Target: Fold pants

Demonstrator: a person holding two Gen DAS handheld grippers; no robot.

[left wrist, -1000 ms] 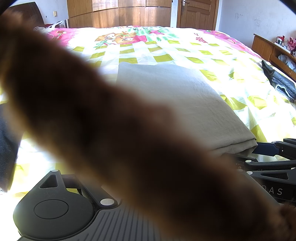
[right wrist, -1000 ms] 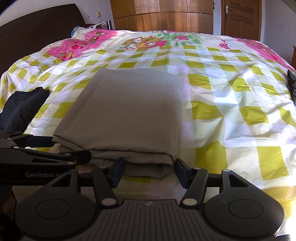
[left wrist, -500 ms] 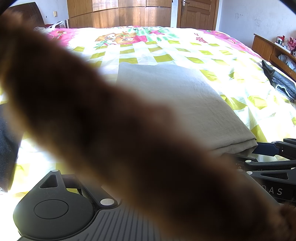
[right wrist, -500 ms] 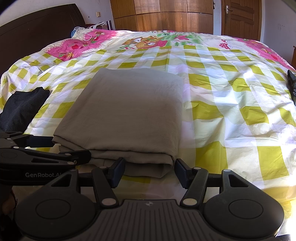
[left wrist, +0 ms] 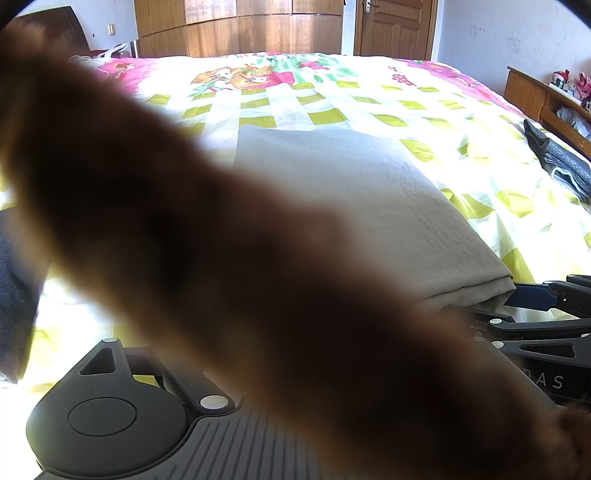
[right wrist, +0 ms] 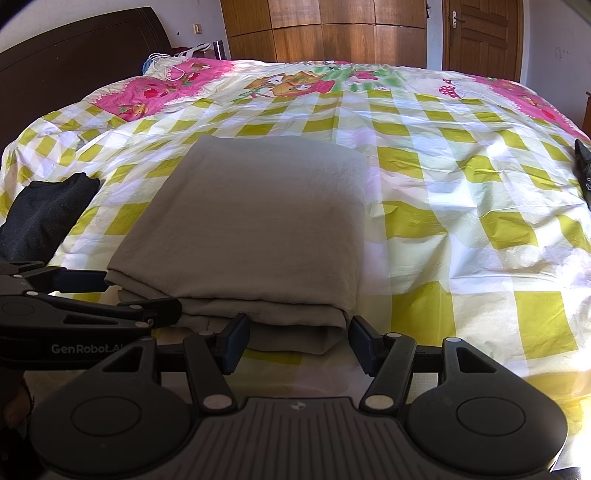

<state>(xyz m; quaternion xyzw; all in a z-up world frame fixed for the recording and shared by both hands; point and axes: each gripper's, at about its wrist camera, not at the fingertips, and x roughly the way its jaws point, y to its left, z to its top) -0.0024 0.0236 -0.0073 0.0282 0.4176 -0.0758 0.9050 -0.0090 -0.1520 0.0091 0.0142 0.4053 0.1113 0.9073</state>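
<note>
The grey-beige pants [right wrist: 258, 221] lie folded into a thick rectangle on the checked bedsheet [right wrist: 461, 206]. My right gripper [right wrist: 299, 343] is open at the fold's near edge, and the right part of that edge lies between its pads without being pressed. My left gripper [right wrist: 142, 293] comes in from the left at the near left corner, its two fingers standing apart. In the left wrist view a blurred brown shape [left wrist: 240, 277], very close to the lens, hides that gripper's fingertips and half the pants [left wrist: 369, 206]. The right gripper [left wrist: 506, 310] shows at that view's right edge.
A black garment [right wrist: 40, 214] lies left of the pants at the bed's edge. A dark grey garment [left wrist: 557, 162] lies at the bed's right side, next to a wooden shelf [left wrist: 535, 96]. A dark headboard [right wrist: 74, 74] and a wooden wardrobe [right wrist: 325, 29] stand beyond.
</note>
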